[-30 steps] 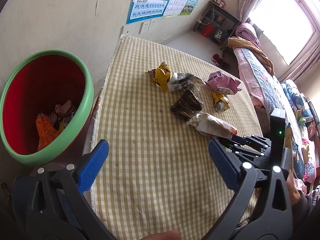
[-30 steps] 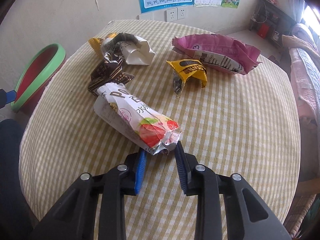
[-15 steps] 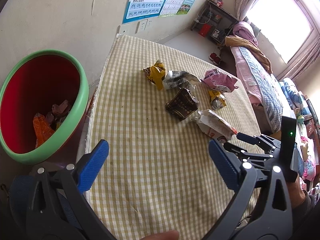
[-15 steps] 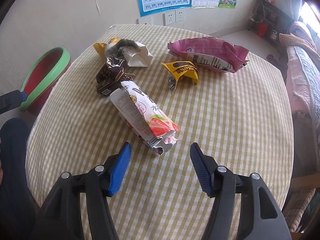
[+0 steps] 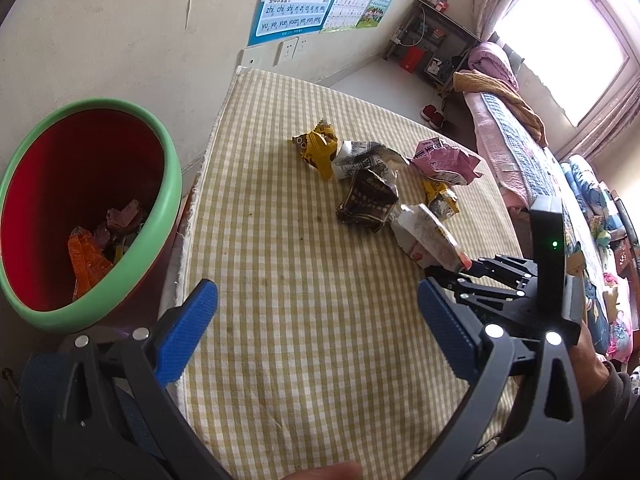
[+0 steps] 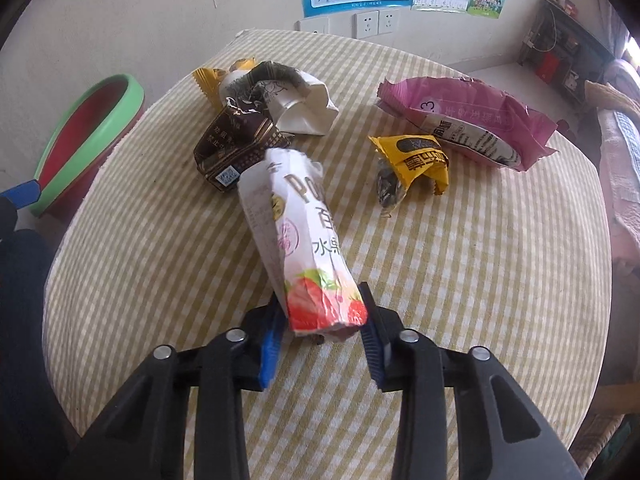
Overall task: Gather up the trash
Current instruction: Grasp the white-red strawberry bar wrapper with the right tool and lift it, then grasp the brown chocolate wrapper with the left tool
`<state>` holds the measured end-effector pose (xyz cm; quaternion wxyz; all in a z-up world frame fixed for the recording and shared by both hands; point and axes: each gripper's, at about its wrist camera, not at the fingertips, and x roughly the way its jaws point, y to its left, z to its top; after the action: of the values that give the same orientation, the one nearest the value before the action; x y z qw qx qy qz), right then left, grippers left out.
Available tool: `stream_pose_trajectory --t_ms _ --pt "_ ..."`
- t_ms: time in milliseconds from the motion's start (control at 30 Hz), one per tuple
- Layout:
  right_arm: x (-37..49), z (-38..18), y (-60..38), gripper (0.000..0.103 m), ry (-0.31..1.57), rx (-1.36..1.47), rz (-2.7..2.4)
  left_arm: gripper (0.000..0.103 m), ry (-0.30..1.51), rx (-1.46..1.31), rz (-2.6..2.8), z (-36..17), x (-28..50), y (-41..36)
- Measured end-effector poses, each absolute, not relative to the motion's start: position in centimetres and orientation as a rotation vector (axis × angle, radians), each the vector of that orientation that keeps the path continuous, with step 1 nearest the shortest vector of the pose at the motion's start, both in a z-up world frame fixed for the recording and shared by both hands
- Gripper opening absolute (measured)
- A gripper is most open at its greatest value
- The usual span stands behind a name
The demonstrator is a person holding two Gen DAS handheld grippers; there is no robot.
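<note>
Right gripper: jaws just closed in, fingers now clamped on strawberry-print end of white wrapper; wrapper's far end lies against brown wrapper on checked table. Left gripper: fingers spread wide, nothing between them, hanging over table's near edge beside green-rimmed red bin. Bin holds orange and other scraps. On table too: yellow wrapper, pink bag, crumpled white-grey bag.
</note>
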<state>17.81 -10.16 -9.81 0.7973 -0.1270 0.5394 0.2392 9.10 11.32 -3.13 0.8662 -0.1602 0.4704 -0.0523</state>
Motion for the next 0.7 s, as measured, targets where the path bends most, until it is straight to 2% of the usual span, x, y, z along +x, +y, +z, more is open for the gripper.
stream_pose_trajectory --t_ms 100,267,467,700 --pt "17.6 -9.5 -10.6 0.023 1.154 -0.260 0.511 0.098 0.984 -0.318 -0.128 -3.1 9.6 10.7" --pt "16.9 -8.6 -12.4 0.020 1.159 -0.199 0.497 0.098 0.994 -0.287 -0.158 -3.3 10.8 9.4" --pt "16.4 -7.6 -14.5 0.020 1.146 -0.155 0.455 0.097 1.026 -0.254 -0.189 -4.7 13.0 7.4" --pt "15.8 -6.9 -16.6 0.020 1.129 -0.111 0.431 0.090 1.069 -0.185 -0.208 -6.5 15.9 4.8"
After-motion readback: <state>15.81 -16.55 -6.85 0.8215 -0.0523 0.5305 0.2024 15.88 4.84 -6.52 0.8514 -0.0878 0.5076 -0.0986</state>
